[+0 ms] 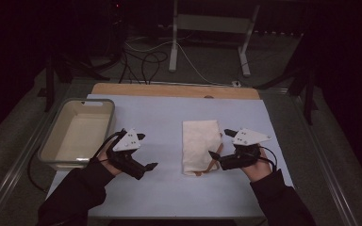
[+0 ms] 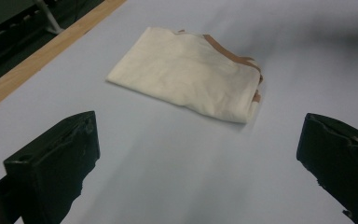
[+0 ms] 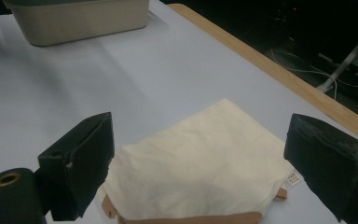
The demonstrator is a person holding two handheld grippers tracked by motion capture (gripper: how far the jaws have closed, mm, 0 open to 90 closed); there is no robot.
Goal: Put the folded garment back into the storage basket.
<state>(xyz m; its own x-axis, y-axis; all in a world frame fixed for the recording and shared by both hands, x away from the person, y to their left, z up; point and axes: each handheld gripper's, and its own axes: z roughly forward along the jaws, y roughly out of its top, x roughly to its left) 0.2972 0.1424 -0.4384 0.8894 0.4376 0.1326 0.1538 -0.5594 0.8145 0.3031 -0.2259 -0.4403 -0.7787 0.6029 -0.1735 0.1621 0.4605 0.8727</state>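
Notably, small label (image 3: 294,178) on folded cloth (image 3: 200,163).

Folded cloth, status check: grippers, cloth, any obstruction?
Left gripper open, apart from folded cloth. Right gripper open at its right edge, not gripping. Cloth flat on table. Bin far left, nothing obstructing.

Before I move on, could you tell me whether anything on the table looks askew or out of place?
Nothing serious. The folded cloth lies flat, but its fold is uneven: a brown edge sticks out from under the cream layer on the side by the right claw. The bin sits squarely at the left.
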